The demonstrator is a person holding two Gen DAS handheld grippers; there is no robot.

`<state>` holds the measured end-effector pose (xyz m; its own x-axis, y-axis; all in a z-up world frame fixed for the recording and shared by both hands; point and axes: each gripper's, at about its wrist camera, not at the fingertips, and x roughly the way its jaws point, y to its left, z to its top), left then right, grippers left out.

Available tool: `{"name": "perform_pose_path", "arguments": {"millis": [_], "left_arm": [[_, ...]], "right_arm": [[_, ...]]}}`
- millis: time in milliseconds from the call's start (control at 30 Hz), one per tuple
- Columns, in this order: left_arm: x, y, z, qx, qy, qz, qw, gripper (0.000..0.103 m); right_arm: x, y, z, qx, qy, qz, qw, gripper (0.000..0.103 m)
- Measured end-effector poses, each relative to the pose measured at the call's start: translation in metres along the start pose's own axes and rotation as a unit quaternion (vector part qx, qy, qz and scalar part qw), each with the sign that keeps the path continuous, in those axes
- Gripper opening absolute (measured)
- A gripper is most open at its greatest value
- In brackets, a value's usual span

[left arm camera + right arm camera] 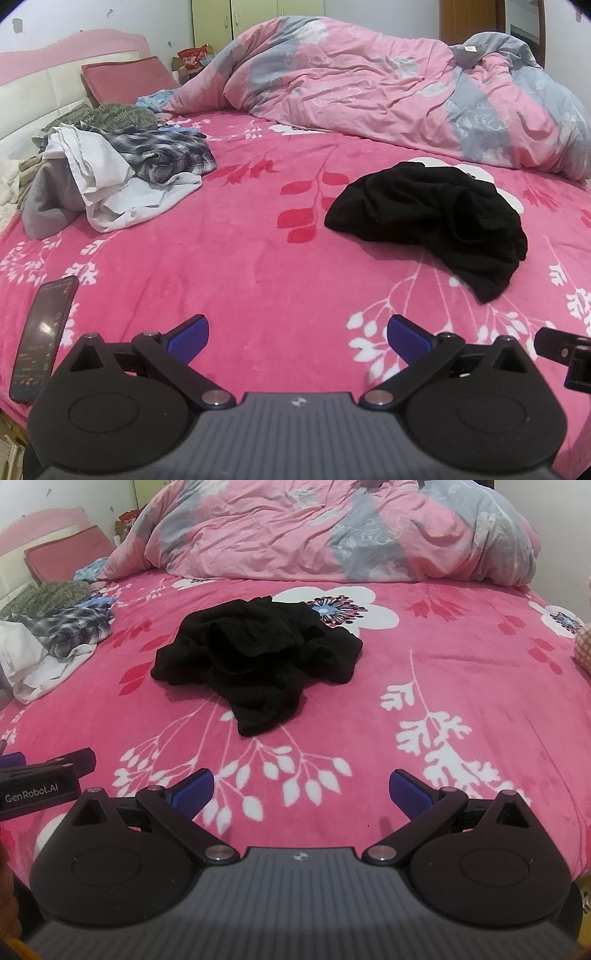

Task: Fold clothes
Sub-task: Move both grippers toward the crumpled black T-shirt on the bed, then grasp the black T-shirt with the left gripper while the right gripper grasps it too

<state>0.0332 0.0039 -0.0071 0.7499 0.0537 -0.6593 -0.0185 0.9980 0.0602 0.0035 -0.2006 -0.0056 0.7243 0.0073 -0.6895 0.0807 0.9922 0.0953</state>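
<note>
Left gripper (297,338): jaws spread wide, nothing between the blue pads (188,338) — hovering low over the near edge of the bed.
Right gripper (301,794): same deal, blue fingers wide apart and empty, parked just beside the left one near the bed's front edge.
Black garment (258,657): crumpled in a heap on the pink floral blanket (461,657), ahead of both grippers and clear of them; almost dead ahead in the right wrist view, off to the right in the left wrist view. Not folded, can't tell what kind of clothing.
Phone (42,336): lying face up on the blanket at the left edge, screen lit, just left of the left gripper.
Laundry pile (110,173): white, grey and plaid pieces all bunched together on the far left, well apart from the black heap.
Duvet (369,85): pink and grey, bundled up along the far side of the bed.
Pillow (125,77): dark pink, propped against the headboard — behind the pile.
</note>
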Motion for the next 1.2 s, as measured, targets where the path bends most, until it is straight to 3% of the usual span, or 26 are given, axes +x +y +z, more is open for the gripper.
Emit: {"name": "perform_pose_path", "arguments": {"millis": [333, 533, 767, 933, 1067, 1133, 1200], "left_arm": [[0.021, 0.004, 0.007, -0.022, 0.016, -0.007, 0.9996, 0.103], [0.039, 0.004, 0.018, -0.034, -0.013, -0.037, 0.9987, 0.103], [0.062, -0.003, 0.043, -0.055, -0.048, -0.117, 0.9905, 0.103], [0.062, -0.031, 0.050, -0.006, -0.091, -0.165, 0.9820, 0.103], [0.067, -0.055, 0.050, 0.039, -0.114, -0.165, 0.9789, 0.098], [0.070, -0.065, 0.050, 0.057, -0.121, -0.166, 0.9771, 0.097], [0.079, -0.069, 0.052, 0.060, -0.112, -0.176, 0.9762, 0.087]], "right_arm": [[0.012, -0.002, 0.005, 0.001, -0.001, 0.002, 1.000, 0.102], [0.024, -0.011, 0.009, -0.003, -0.017, 0.013, 1.000, 0.102], [0.032, -0.025, 0.029, -0.053, -0.114, 0.024, 0.992, 0.102], [0.046, -0.040, 0.046, -0.067, -0.167, 0.046, 0.983, 0.102], [0.066, -0.048, 0.057, -0.063, -0.166, 0.093, 0.980, 0.101], [0.076, -0.050, 0.061, -0.060, -0.167, 0.105, 0.978, 0.096], [0.087, -0.055, 0.066, -0.052, -0.156, 0.126, 0.978, 0.089]]}}
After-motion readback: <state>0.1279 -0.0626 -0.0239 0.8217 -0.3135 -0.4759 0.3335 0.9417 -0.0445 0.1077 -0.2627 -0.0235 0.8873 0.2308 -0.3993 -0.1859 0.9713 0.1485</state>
